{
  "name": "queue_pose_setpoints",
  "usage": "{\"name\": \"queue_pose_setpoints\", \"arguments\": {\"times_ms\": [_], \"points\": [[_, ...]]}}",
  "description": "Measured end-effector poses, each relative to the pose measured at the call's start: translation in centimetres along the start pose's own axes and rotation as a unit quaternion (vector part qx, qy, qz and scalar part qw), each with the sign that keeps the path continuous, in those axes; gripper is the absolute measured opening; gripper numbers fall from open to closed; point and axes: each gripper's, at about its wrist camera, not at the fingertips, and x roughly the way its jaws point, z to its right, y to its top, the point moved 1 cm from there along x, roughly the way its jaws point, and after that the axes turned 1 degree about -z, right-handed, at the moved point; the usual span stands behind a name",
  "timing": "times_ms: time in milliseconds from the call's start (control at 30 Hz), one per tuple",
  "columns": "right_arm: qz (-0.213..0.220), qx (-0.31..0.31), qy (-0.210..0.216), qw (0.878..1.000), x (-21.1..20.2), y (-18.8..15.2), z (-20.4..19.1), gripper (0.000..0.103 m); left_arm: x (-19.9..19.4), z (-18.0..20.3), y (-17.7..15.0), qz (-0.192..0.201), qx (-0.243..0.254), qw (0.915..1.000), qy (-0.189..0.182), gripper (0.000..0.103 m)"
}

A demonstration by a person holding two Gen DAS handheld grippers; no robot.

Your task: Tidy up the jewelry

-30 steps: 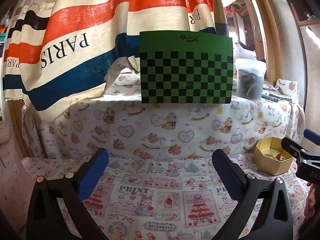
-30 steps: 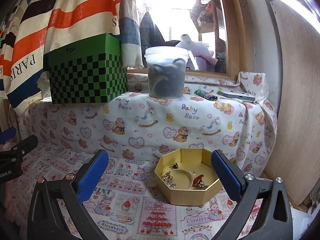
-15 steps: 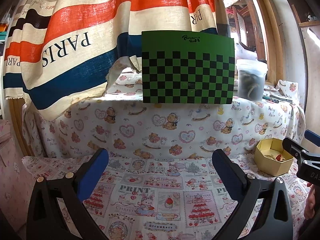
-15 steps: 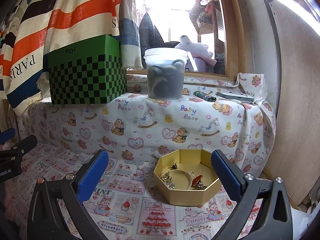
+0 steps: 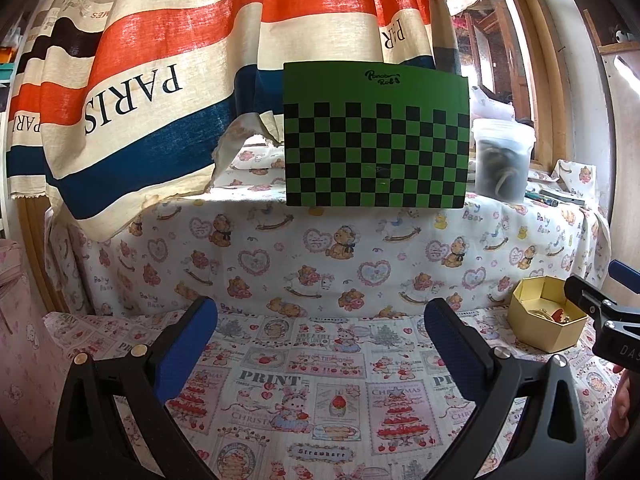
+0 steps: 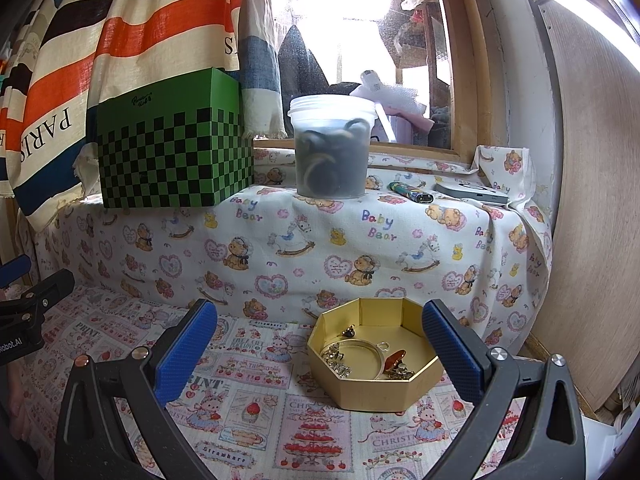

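Left wrist view: the left gripper (image 5: 320, 334) is wide open and holds nothing. The gold box (image 5: 545, 325) sits far right.

Right wrist view: the right gripper (image 6: 319, 338) is wide open, near the tiny jewelry (image 6: 396, 361). Small pieces could slip out.

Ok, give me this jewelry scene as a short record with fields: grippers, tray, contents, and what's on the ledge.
left gripper: open, empty, over the printed cloth
right gripper: open, empty, facing the tray
tray: gold octagonal box, on the cloth
contents: small gold pieces, a red-brown piece
ledge: green checkered box, lidded plastic tub, lighter
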Motion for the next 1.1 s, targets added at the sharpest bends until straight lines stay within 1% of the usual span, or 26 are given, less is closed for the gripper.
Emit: {"name": "queue_pose_setpoints", "arguments": {"times_ms": [633,1100], "points": [[-0.001,0.000,0.000,1.000,0.04,0.03,-0.02,0.103,0.02,-0.13,-0.02,0.000,-0.003,1.0000,0.005,0.103],[-0.003,-0.005,0.005,1.000,0.16,-0.05,-0.20,0.103,0.02,0.01,-0.01,-0.001,0.002,1.0000,0.001,0.103]]}}
